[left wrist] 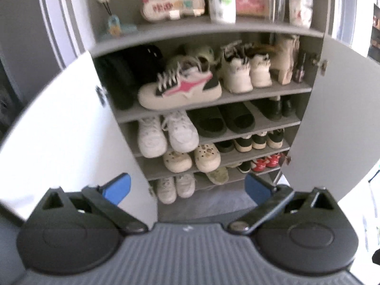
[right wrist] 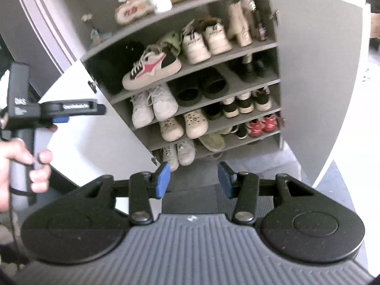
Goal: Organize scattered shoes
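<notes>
- We see a cream sneaker (left wrist: 179, 87) with a pink star and black heel lying sideways across the top shoe shelf, toe to the left, its sole overhanging the shelf edge.
- Beside it, a white chunky pair (left wrist: 244, 72) stands heels outward, with tall beige boots (left wrist: 285, 57) at the far right.
- One shelf down, white sneakers (left wrist: 166, 131) point toes out, next to black slides (left wrist: 223, 120) and black shoes (left wrist: 273, 106).
- Below them sit cream clogs (left wrist: 192, 159) and black-and-cream sneakers (left wrist: 258, 140).
- Lower still we see red shoes (left wrist: 266, 162), an olive shoe (left wrist: 217, 174) lying askew, and another white pair (left wrist: 175, 187) at the bottom.
</notes>
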Demonstrator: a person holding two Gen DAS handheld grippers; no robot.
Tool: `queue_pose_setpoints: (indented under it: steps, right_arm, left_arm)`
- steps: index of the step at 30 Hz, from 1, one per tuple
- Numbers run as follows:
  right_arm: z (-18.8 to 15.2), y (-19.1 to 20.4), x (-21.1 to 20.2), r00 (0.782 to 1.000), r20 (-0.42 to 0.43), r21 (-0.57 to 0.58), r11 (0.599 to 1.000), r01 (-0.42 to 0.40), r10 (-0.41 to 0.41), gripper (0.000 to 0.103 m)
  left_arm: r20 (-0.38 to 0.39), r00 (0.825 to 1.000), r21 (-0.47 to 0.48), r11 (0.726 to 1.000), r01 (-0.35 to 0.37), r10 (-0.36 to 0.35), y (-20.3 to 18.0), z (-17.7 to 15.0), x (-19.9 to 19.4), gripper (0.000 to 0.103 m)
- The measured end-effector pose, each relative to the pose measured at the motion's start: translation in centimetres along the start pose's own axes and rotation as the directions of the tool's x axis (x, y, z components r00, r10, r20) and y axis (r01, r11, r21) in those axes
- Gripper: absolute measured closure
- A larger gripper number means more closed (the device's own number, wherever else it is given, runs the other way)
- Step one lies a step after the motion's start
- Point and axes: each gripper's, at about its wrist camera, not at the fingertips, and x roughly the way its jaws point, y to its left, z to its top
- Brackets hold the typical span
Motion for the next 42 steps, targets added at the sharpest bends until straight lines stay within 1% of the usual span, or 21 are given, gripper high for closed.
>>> queue_pose_setpoints:
  steps: [1, 3, 5, 8, 11, 14, 16, 19, 21, 22, 24, 26, 27, 28, 29, 31, 33, 39, 40, 41, 42]
  right_arm:
    - [0.4, 0.5, -1.9, 1.000, 0.011, -0.019, 1.000, -0.004, 0.004, 0.054]
    - [0.6, 1.1, -4.2, 1.000, 0.029, -0.032, 0.999, -0.010, 0.011, 0.054]
    - [0.7, 1.5, -6.3, 0.999, 0.046, -0.022, 1.000, -0.011, 0.012, 0.054]
    - [0.5, 1.8, -8.1, 0.998, 0.069, -0.007, 1.000, 0.000, 0.000, 0.054]
    - [0.4, 1.7, -8.7, 0.995, 0.086, 0.027, 0.999, 0.047, -0.049, 0.054]
    - [0.9, 0.9, -8.5, 0.990, 0.098, 0.132, 0.987, 0.092, -0.105, 0.053]
    - [1.8, 0.5, -8.0, 0.985, 0.096, 0.152, 0.980, 0.126, -0.142, 0.053]
    - [3.1, 0.5, -7.9, 0.974, 0.105, 0.162, 0.969, 0.184, -0.203, 0.053]
    - [4.4, 0.7, -8.1, 0.961, 0.118, 0.178, 0.957, 0.229, -0.252, 0.052]
    - [4.8, 0.8, -8.2, 0.957, 0.125, 0.176, 0.956, 0.236, -0.260, 0.052]
    - [5.9, 1.0, -8.1, 0.949, 0.145, 0.158, 0.953, 0.257, -0.280, 0.047]
    - [6.7, 0.7, -7.8, 0.940, 0.153, 0.153, 0.947, 0.281, -0.304, 0.045]
    - [7.3, 0.3, -7.5, 0.939, 0.146, 0.171, 0.943, 0.286, -0.312, 0.042]
    - [7.8, -0.1, -7.3, 0.937, 0.140, 0.186, 0.938, 0.292, -0.319, 0.035]
    - [8.2, -0.3, -7.3, 0.932, 0.144, 0.189, 0.934, 0.303, -0.331, 0.019]
    - [9.8, -1.3, -7.2, 0.905, 0.181, 0.185, 0.917, 0.353, -0.384, 0.009]
    - [11.7, -2.9, -7.0, 0.885, 0.205, 0.167, 0.906, 0.389, -0.418, 0.009]
    - [18.3, -10.3, -5.5, 0.880, 0.234, 0.106, 0.910, 0.400, -0.414, 0.009]
    - [19.7, -12.0, -5.1, 0.881, 0.237, 0.086, 0.913, 0.400, -0.408, 0.009]
    - [21.9, -15.0, -4.2, 0.893, 0.236, 0.031, 0.922, 0.387, -0.383, 0.009]
    - [23.2, -17.1, -3.5, 0.906, 0.230, -0.002, 0.930, 0.366, -0.356, 0.009]
  left_arm:
    - [0.014, 1.000, 0.005, 1.000, -0.010, 0.010, 0.1, 0.7, -1.8, 0.000]
    - [0.039, 0.999, 0.010, 0.999, -0.030, 0.030, 0.1, 1.8, -5.1, 0.000]
    - [0.043, 0.999, 0.006, 1.000, -0.024, 0.024, -0.1, 2.8, -7.5, 0.000]
    - [0.062, 0.998, 0.019, 1.000, -0.024, 0.023, -0.7, 3.3, -10.0, 0.000]
    - [0.061, 0.998, 0.036, 0.999, -0.006, 0.004, -1.4, 3.4, -10.7, 0.000]
    - [0.022, 0.999, 0.064, 0.997, 0.043, -0.045, -2.4, 3.9, -9.2, 0.000]
    - [0.014, 0.996, 0.085, 0.993, 0.086, -0.087, -3.1, 4.7, -8.0, 0.000]
    - [0.012, 0.988, 0.111, 0.982, 0.153, -0.155, -4.2, 6.5, -6.3, 0.000]
    - [0.018, 0.981, 0.120, 0.975, 0.188, -0.191, -4.8, 7.9, -5.2, 0.000]
    - [0.025, 0.979, 0.123, 0.973, 0.197, -0.201, -5.0, 8.2, -4.9, 0.000]
    - [0.053, 0.974, 0.128, 0.969, 0.213, -0.221, -5.5, 9.6, -4.0, 0.000]
    - [0.065, 0.971, 0.133, 0.966, 0.222, -0.232, -6.0, 10.7, -3.0, 0.000]
    - [0.066, 0.970, 0.135, 0.965, 0.223, -0.233, -6.2, 11.1, -2.5, 0.000]
    - [0.066, 0.971, 0.138, 0.966, 0.219, -0.230, -6.4, 11.6, -2.1, 0.000]
    - [0.067, 0.972, 0.138, 0.967, 0.213, -0.223, -6.6, 12.0, -1.8, 0.000]
    - [0.069, 0.976, 0.135, 0.971, 0.197, -0.208, -7.0, 13.0, -1.3, 0.000]
    - [0.065, 0.981, 0.122, 0.977, 0.175, -0.183, -7.3, 14.0, -0.8, 0.000]
    - [0.035, 0.993, 0.090, 0.990, 0.111, -0.114, -9.6, 17.4, 2.3, 0.000]
    - [0.032, 0.995, 0.086, 0.992, 0.096, -0.099, -10.5, 18.1, 3.0, 0.000]
    - [0.032, 0.996, 0.079, 0.994, 0.078, -0.081, -11.4, 18.7, 3.5, 0.000]
    - [0.031, 0.998, 0.071, 0.996, 0.057, -0.059, -12.3, 19.3, 3.9, 0.000]
